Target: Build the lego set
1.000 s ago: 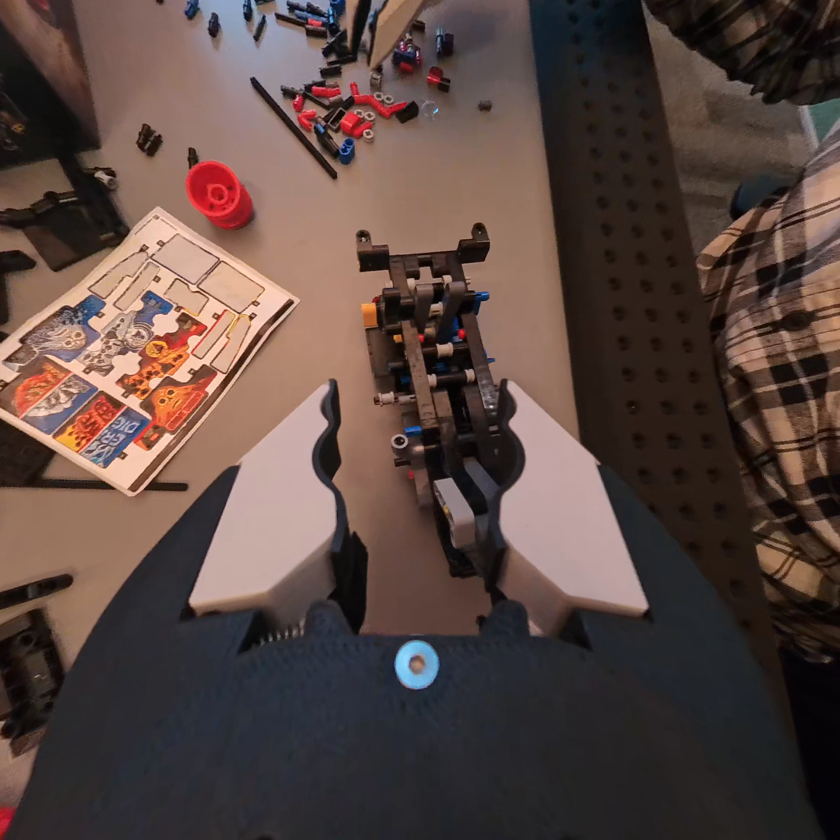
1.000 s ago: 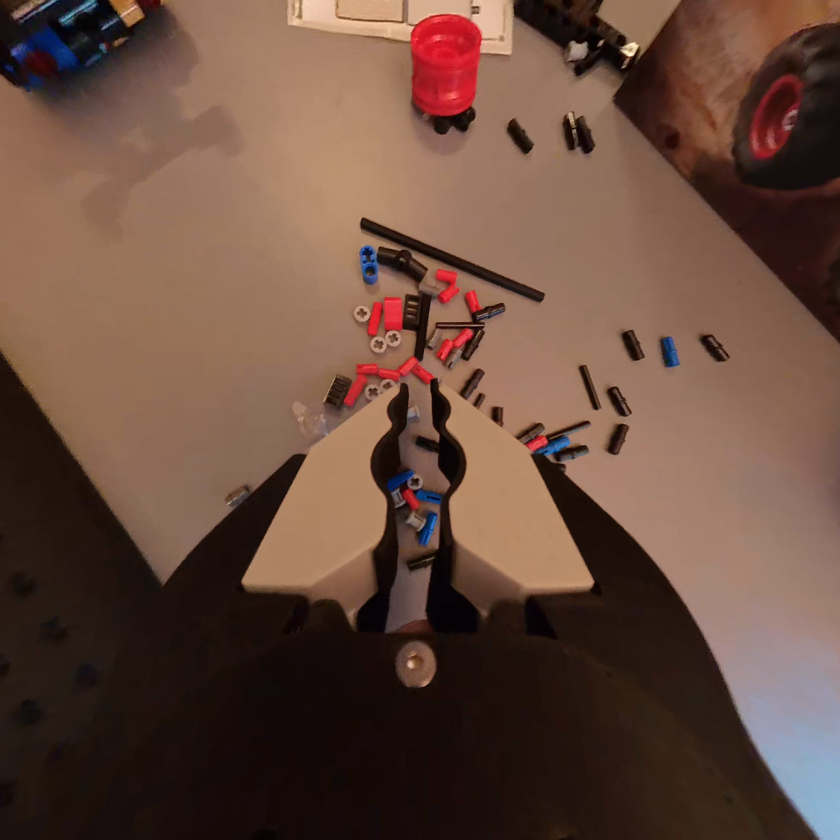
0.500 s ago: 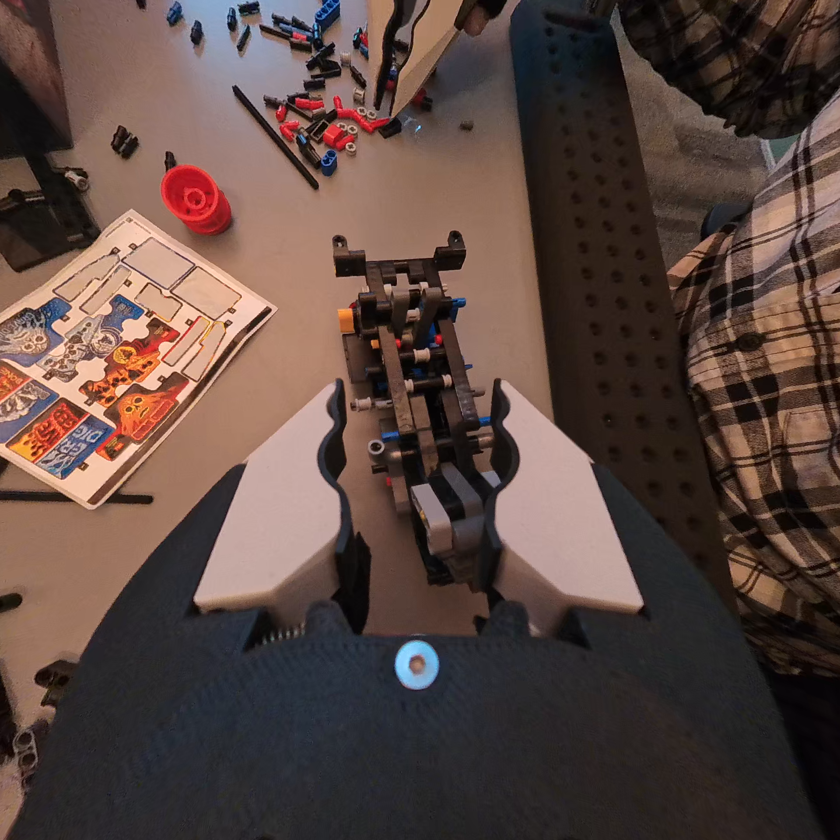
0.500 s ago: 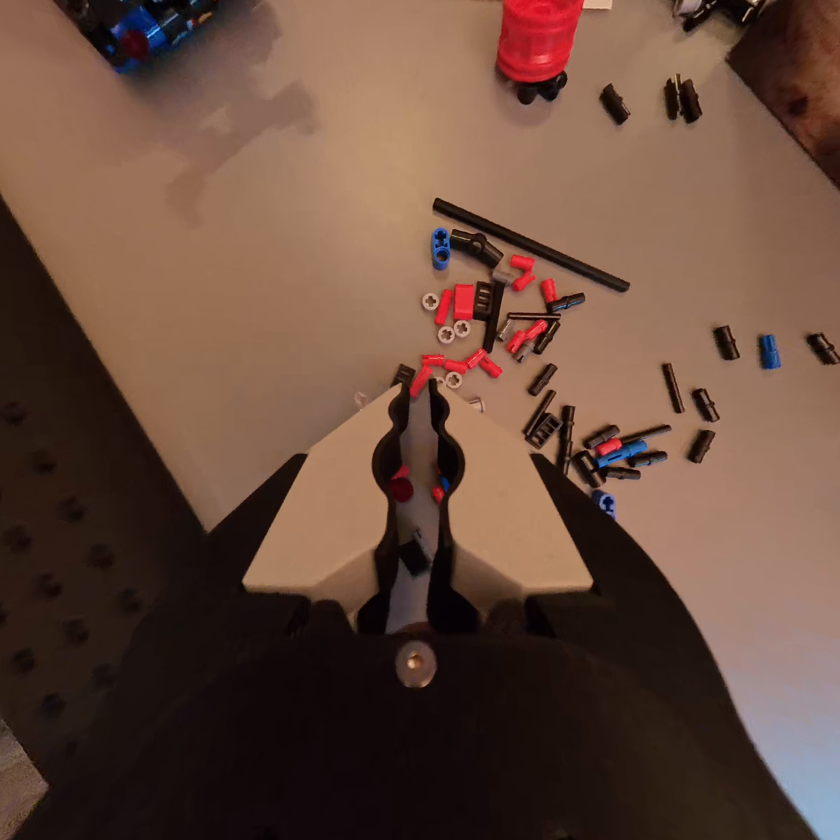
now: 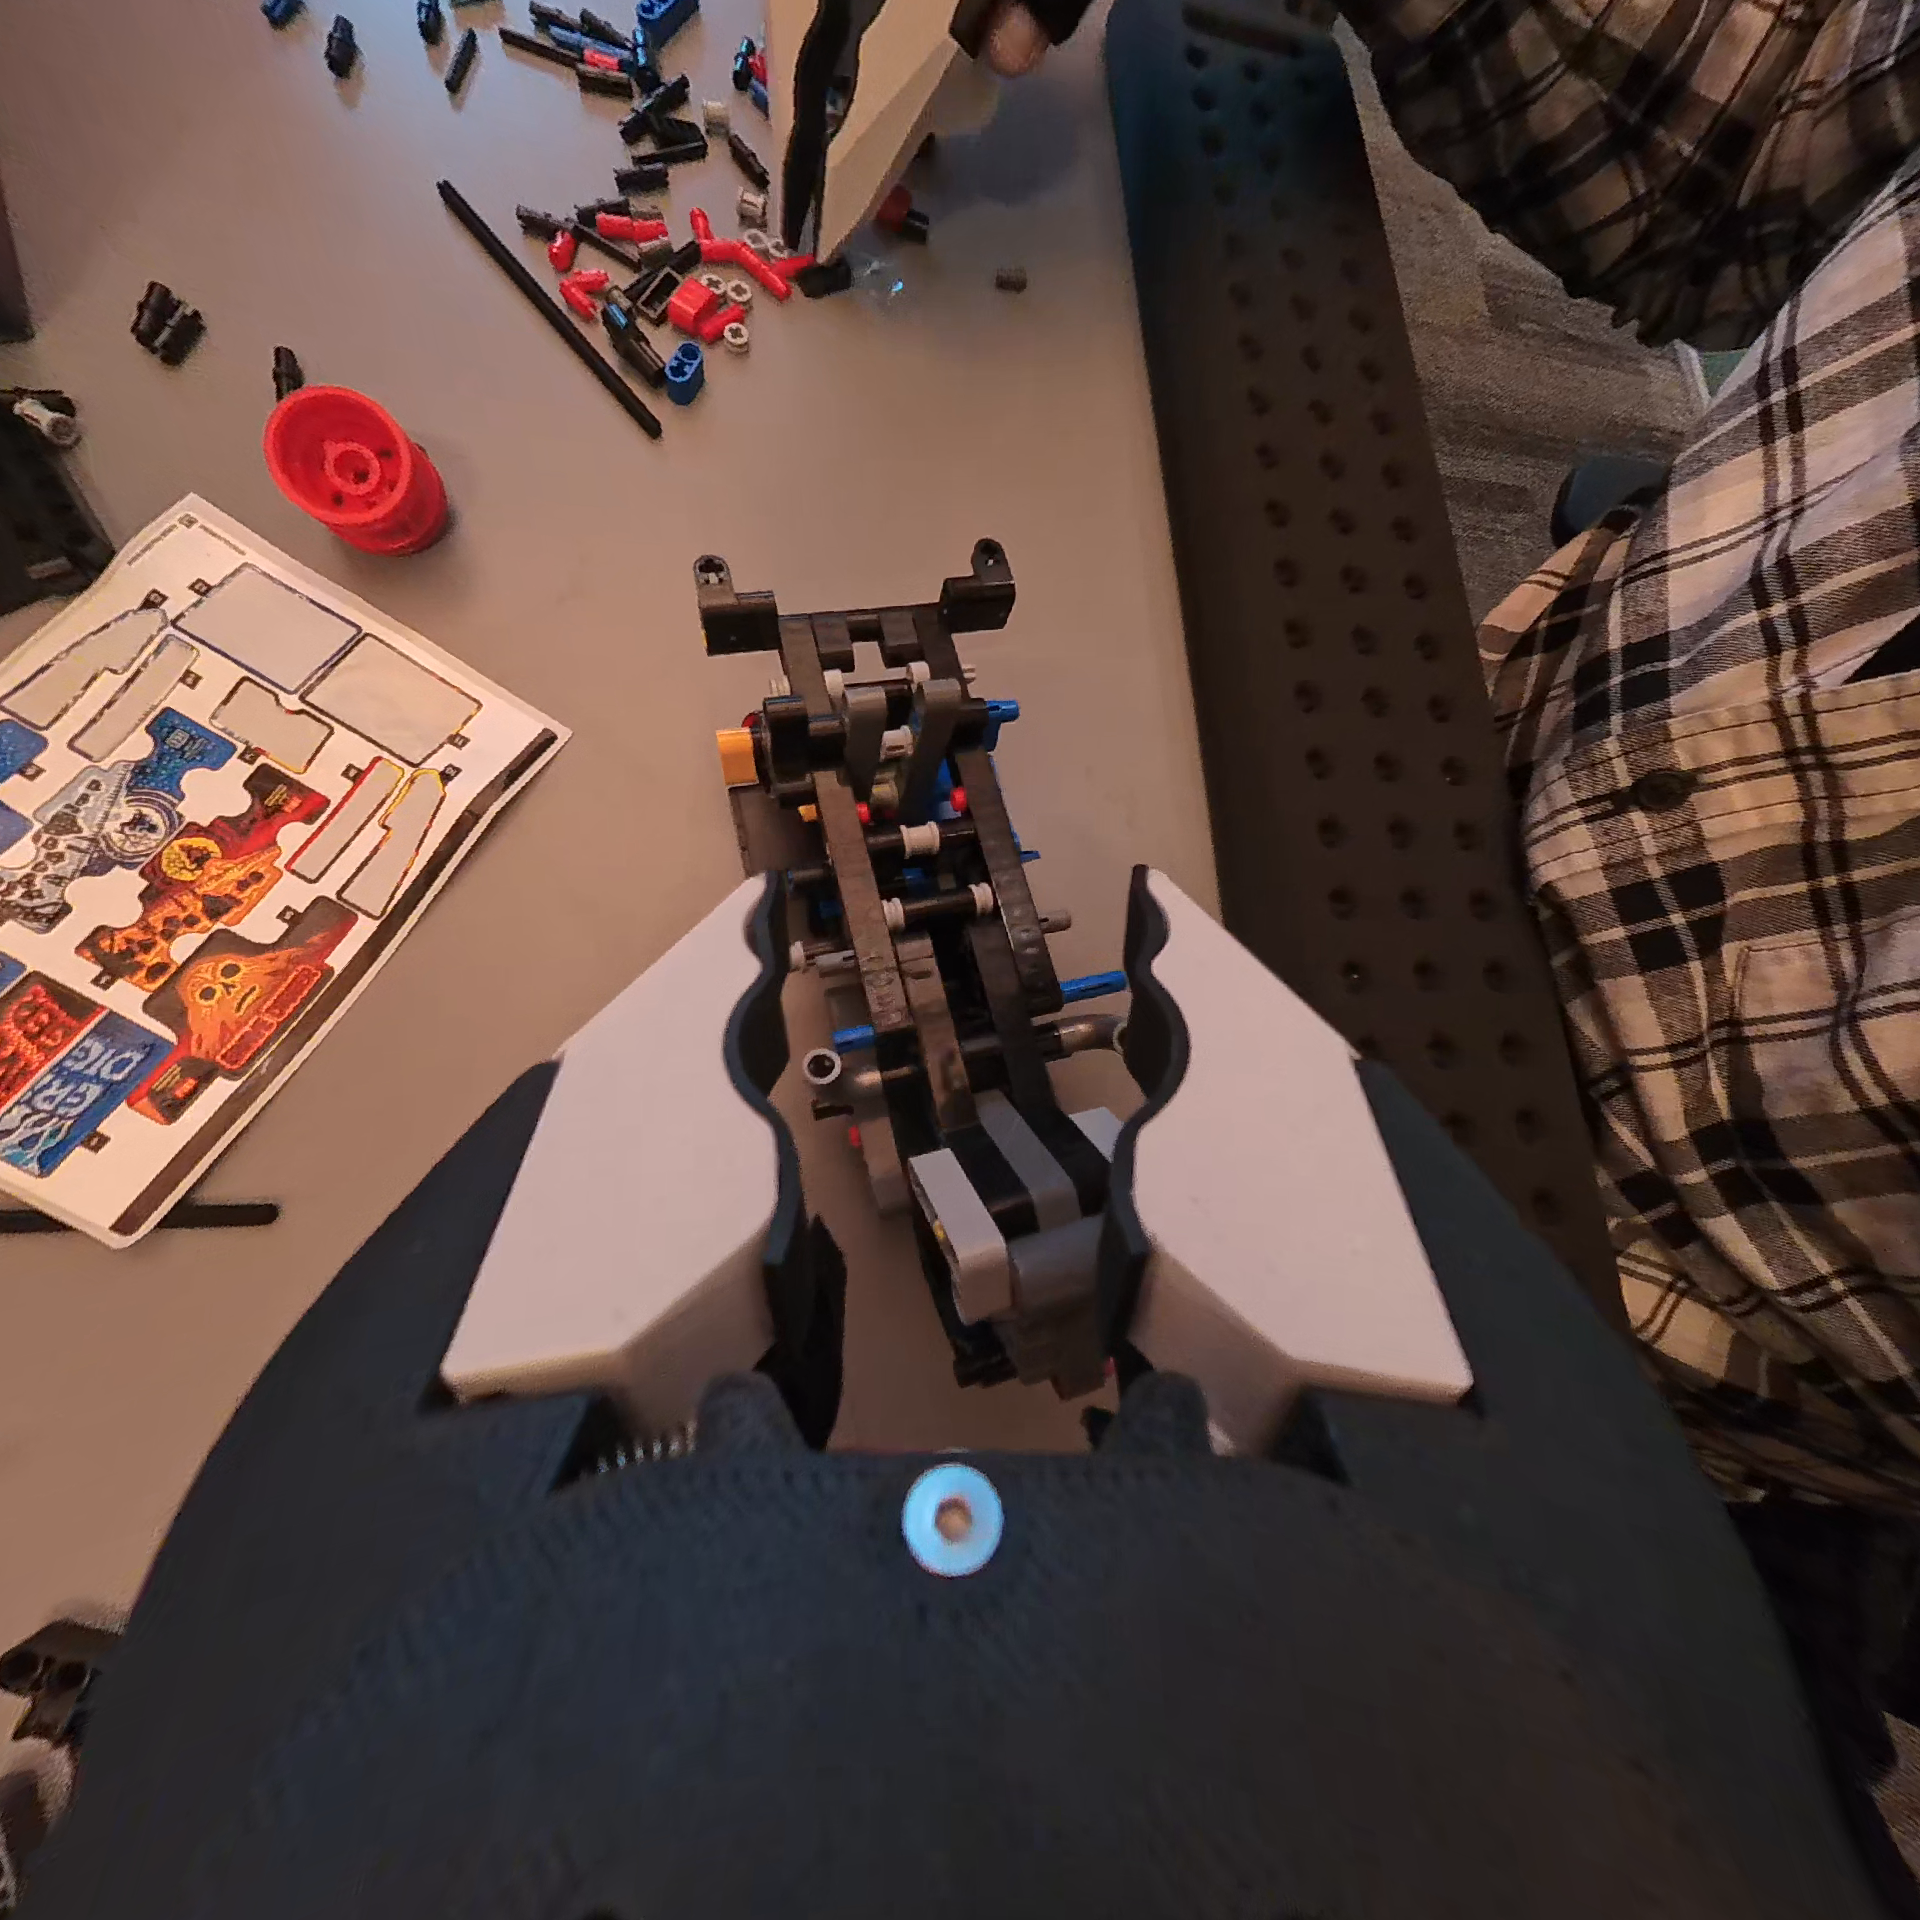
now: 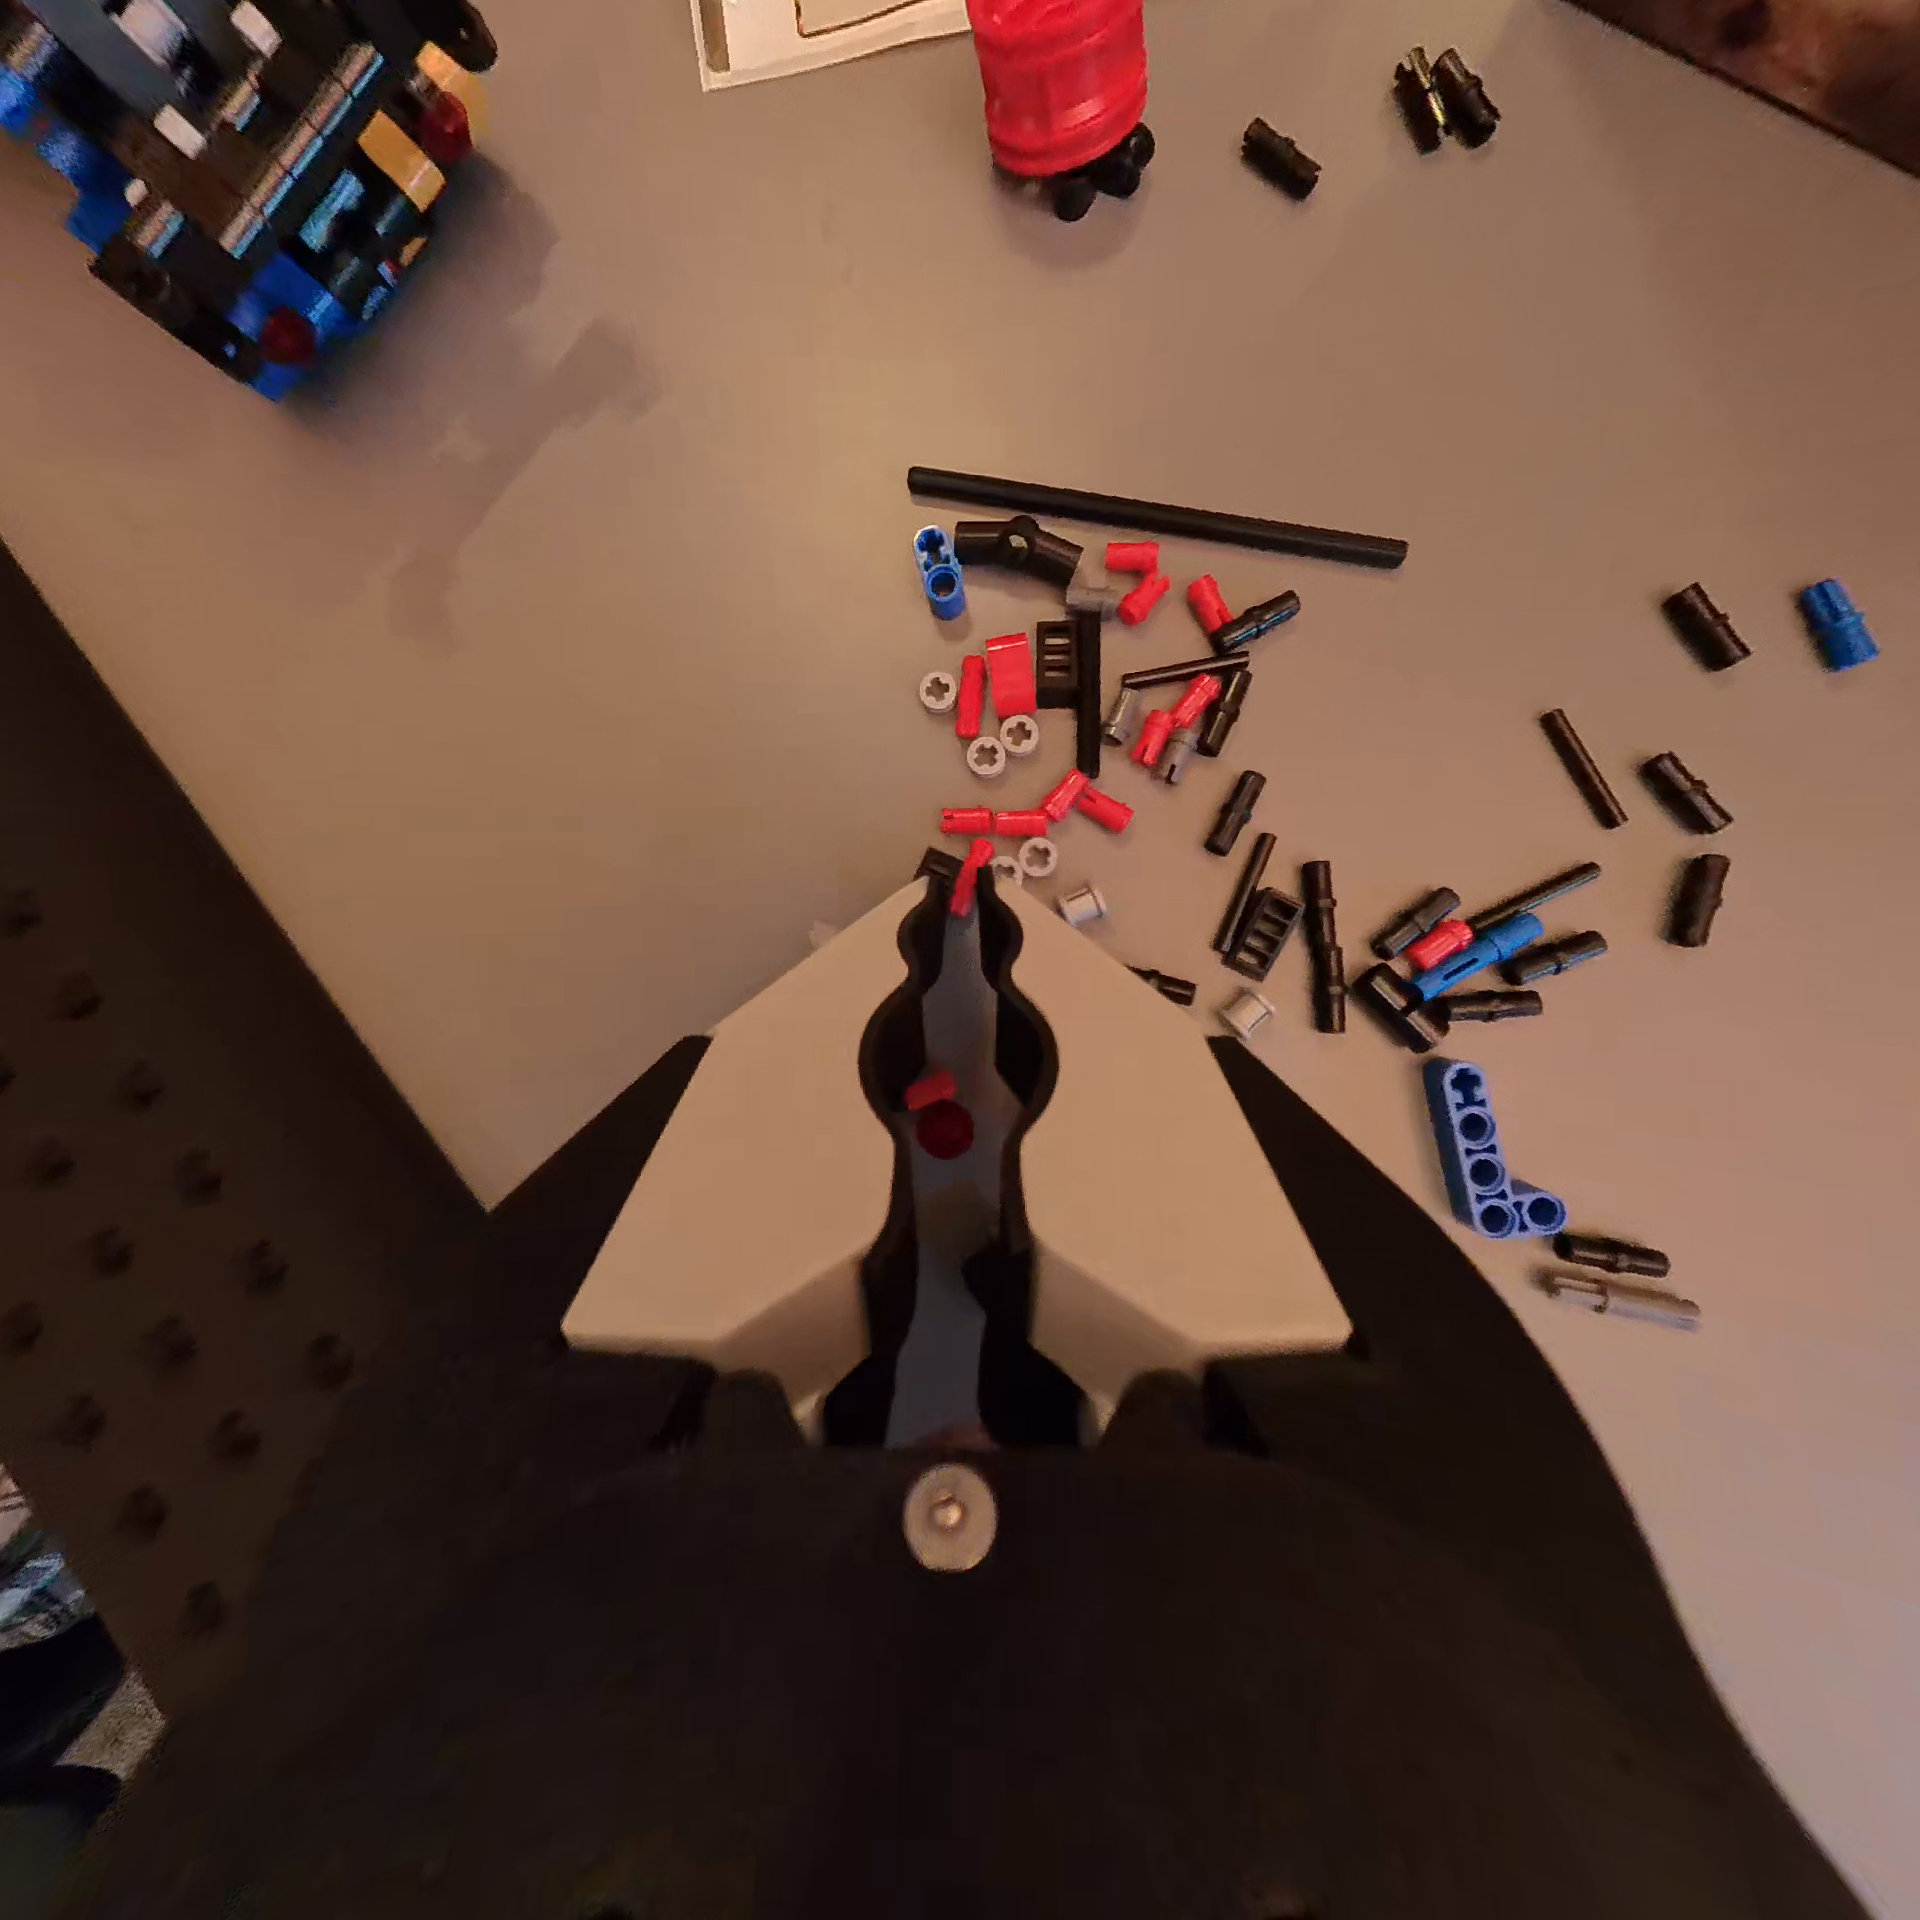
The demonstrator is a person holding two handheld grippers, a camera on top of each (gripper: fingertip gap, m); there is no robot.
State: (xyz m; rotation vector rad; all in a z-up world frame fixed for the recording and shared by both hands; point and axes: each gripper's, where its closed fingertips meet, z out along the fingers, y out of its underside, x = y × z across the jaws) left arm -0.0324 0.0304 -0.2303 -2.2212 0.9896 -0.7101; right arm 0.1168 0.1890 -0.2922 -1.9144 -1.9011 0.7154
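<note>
The half-built black lego chassis with blue, grey and yellow parts lies on the grey table; it also shows in the right wrist view at the top left. My left gripper is open and straddles the chassis's near end, fingers on either side. My right gripper has its jaws almost together, tips down at the near edge of the pile of small red, black and grey parts. A red pin sits right at its tips; I cannot tell if it is pinched. The right gripper also shows far off in the left wrist view.
A red wheel hub and a sticker sheet lie left of the chassis. A long black axle and a blue angled beam lie by the pile. A dark perforated board edges the table, with a person's plaid sleeve beyond it. My right tips are roughly 8 cm from the long black axle. It is also in sight in the left wrist view.
The left gripper has moved right so that the chassis lies between its fingers. The right gripper has shifted back across the pile, its tips now at a red pin.
</note>
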